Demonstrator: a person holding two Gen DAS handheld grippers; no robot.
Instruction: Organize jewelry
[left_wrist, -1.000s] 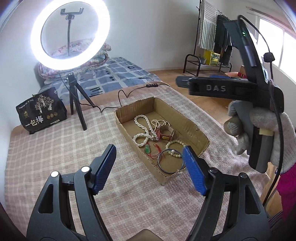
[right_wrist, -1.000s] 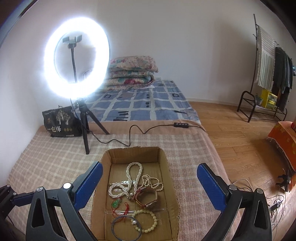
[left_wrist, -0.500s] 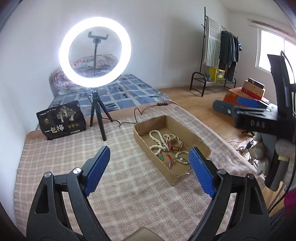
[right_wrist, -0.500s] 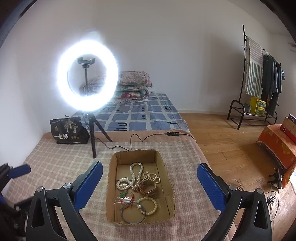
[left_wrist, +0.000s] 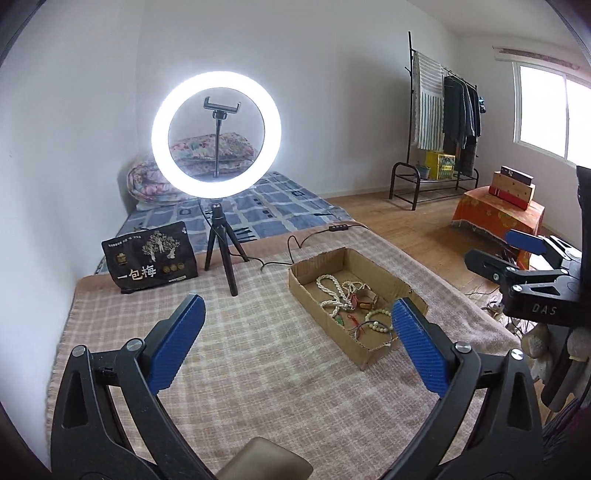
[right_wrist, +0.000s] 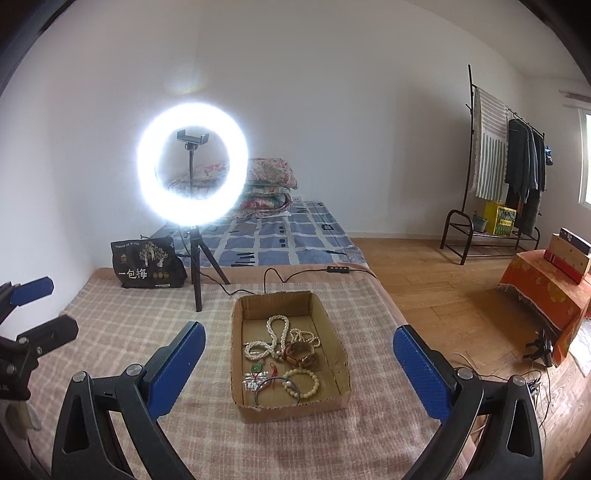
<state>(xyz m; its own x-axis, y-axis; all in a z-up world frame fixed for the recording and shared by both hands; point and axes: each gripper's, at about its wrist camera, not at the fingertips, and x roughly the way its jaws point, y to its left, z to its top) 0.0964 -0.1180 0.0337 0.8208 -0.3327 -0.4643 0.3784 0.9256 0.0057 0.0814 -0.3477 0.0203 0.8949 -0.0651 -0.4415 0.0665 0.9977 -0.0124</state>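
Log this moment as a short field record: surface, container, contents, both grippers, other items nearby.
surface: checked blanket
container: open cardboard box, lying on the blanket
contents: white bead necklace, watch, pale bead bracelet, dark bangle, green pendant
left hand-held gripper: open, empty, above the blanket, apart from the box
right hand-held gripper: open, empty, box seen between its fingers, not touching
nearby: lit ring light on a tripod, black bag
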